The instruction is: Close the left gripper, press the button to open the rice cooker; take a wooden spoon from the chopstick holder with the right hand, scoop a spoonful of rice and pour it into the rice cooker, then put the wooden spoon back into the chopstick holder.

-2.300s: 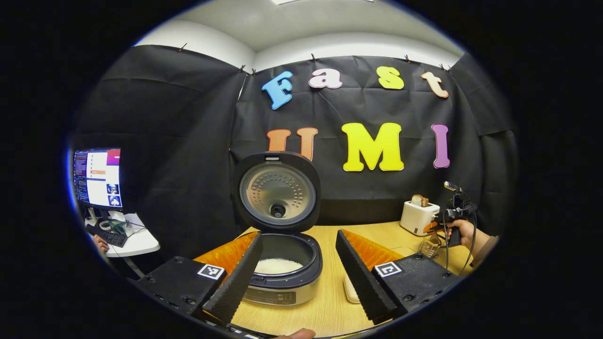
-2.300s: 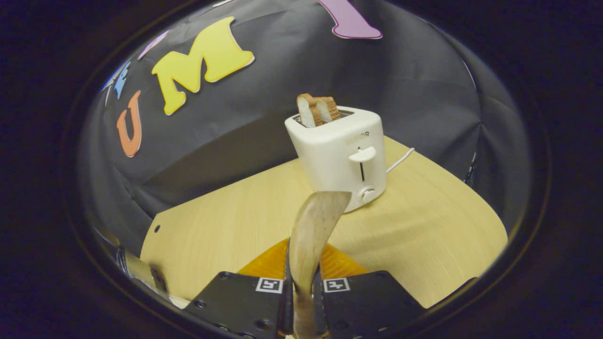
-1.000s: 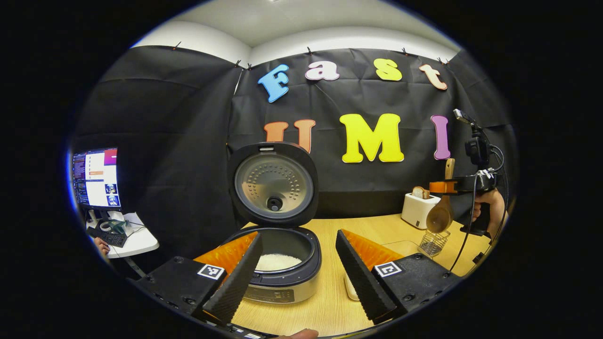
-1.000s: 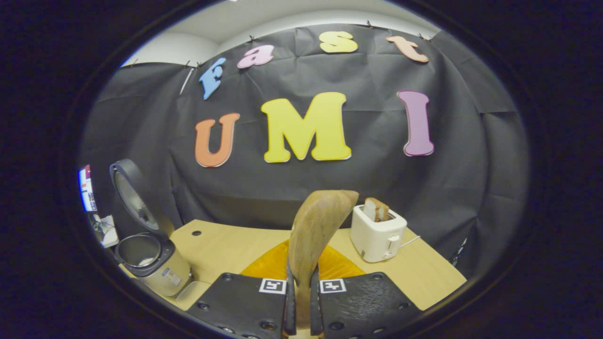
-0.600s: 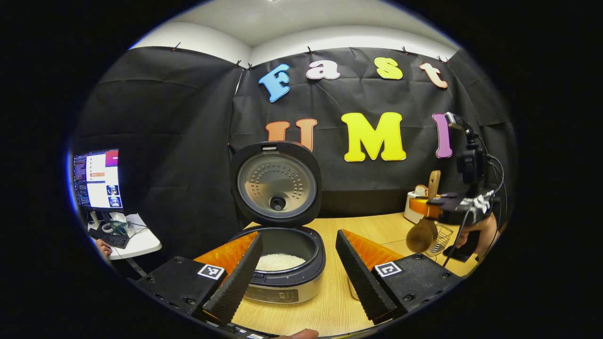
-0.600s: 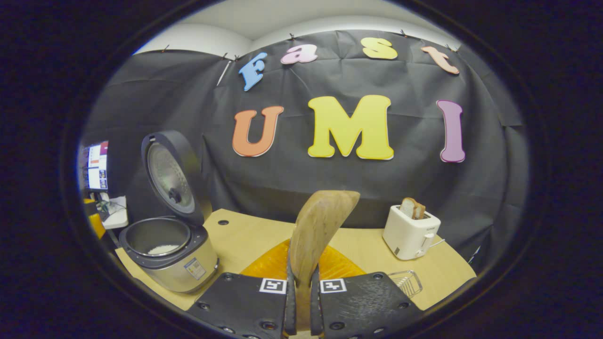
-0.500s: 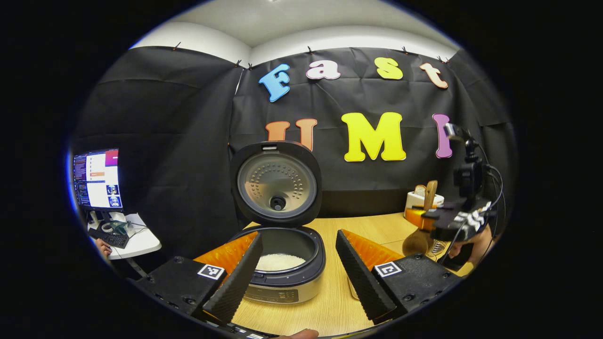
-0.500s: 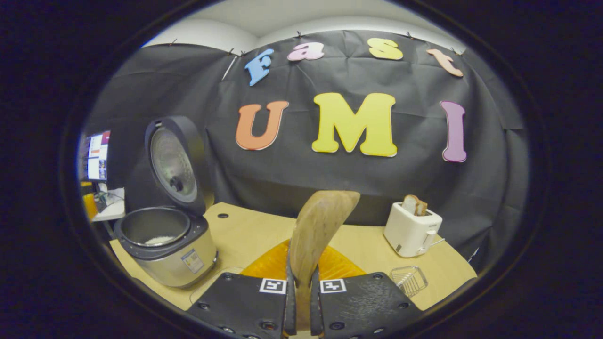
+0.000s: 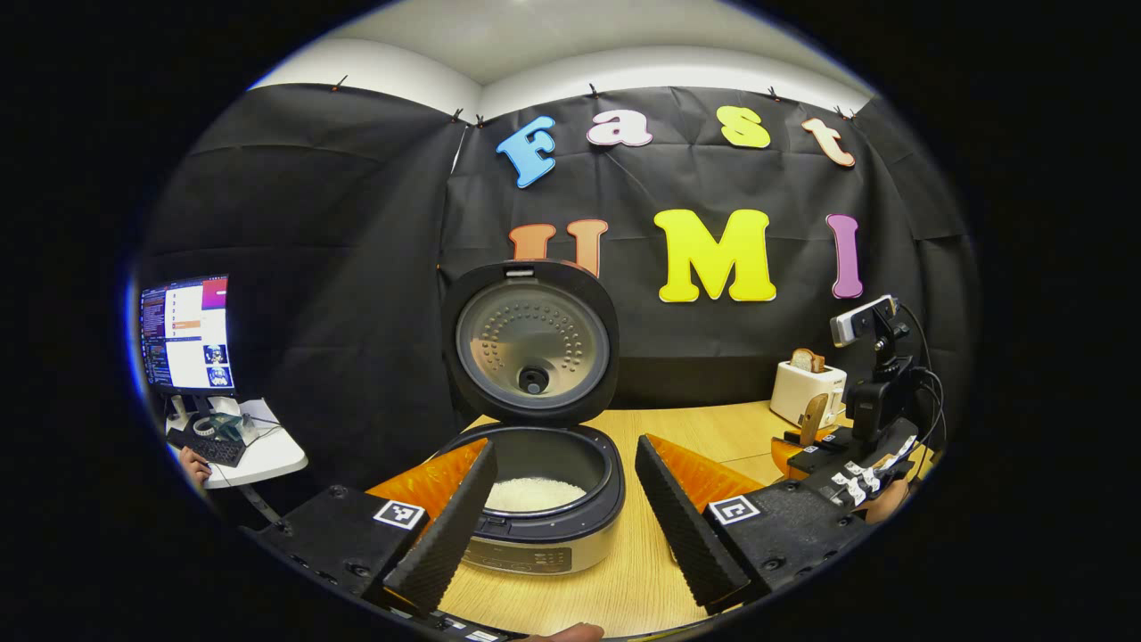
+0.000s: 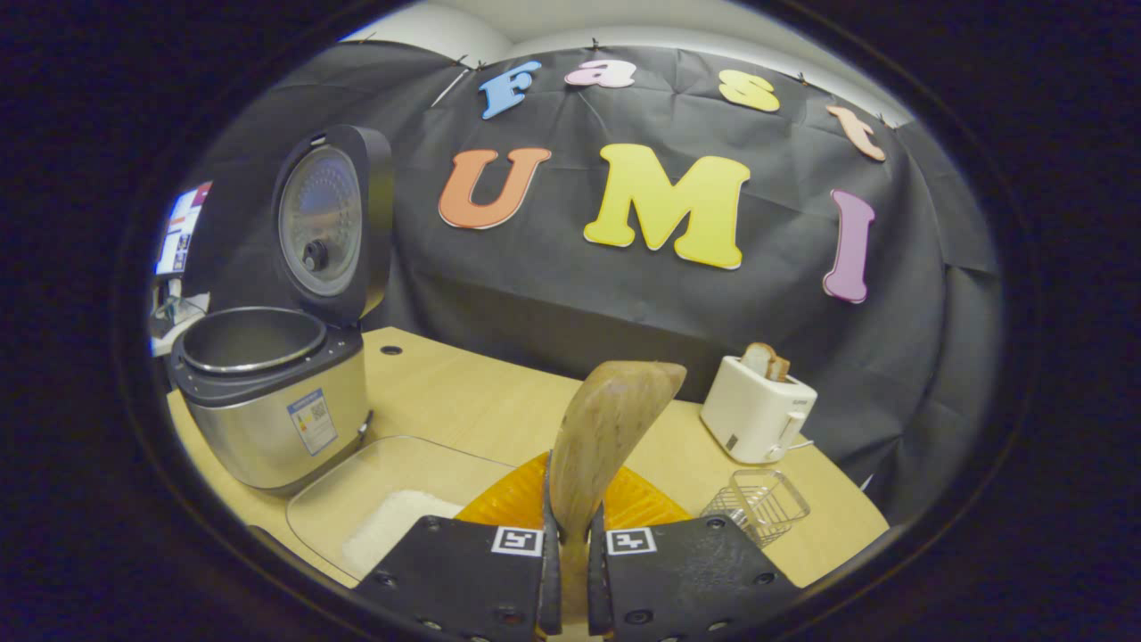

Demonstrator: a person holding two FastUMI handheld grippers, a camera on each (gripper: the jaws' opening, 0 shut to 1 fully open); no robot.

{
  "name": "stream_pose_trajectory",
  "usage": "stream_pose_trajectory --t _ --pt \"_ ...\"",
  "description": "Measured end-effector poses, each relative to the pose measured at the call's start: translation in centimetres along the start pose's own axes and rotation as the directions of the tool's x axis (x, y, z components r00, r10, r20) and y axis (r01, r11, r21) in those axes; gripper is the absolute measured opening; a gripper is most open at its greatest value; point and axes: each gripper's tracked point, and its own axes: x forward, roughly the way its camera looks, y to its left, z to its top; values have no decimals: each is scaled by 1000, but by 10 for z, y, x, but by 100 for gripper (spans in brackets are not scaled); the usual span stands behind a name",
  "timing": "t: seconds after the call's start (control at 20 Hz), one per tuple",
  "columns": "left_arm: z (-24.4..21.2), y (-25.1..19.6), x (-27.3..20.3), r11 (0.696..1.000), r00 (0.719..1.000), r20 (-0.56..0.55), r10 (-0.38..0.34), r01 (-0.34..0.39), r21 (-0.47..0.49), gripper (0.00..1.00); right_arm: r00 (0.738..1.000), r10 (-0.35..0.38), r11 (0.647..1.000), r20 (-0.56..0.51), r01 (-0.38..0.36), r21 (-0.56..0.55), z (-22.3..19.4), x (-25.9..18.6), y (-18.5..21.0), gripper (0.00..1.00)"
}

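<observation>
Even indoor light is falling from overhead, brightening the pale ceiling at the top of the left gripper view, while the black cloth wall is soaking up most of it and staying dim. The wooden table is glowing warm and evenly lit, with soft, faint shadows under the rice cooker and toaster. The cooker's lid is catching a dull sheen. A monitor is shining brightly, slightly overexposed. Strong fisheye bending is curving straight edges near each rim. The wooden spoon, close to the lens, is looking perhaps slightly soft. Edges are darkening and blurring.
</observation>
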Motion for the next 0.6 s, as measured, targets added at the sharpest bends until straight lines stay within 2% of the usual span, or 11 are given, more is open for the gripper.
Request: stream_pose_trajectory --t 0.3,0.5,0.6 --pt "1 -5 0 1000 1000 3 -9 9 4 100 999 -25 999 -37 23 -47 -18 -13 20 11" --pt "-1 -2 0 1000 1000 -3 -10 10 -12 99 992 16 999 -123 -12 33 -35 -19 44 11" --pt "-1 0 0 1000 1000 -4 -8 8 -19 99 992 9 998 -130 -1 60 -32 -21 46 12"
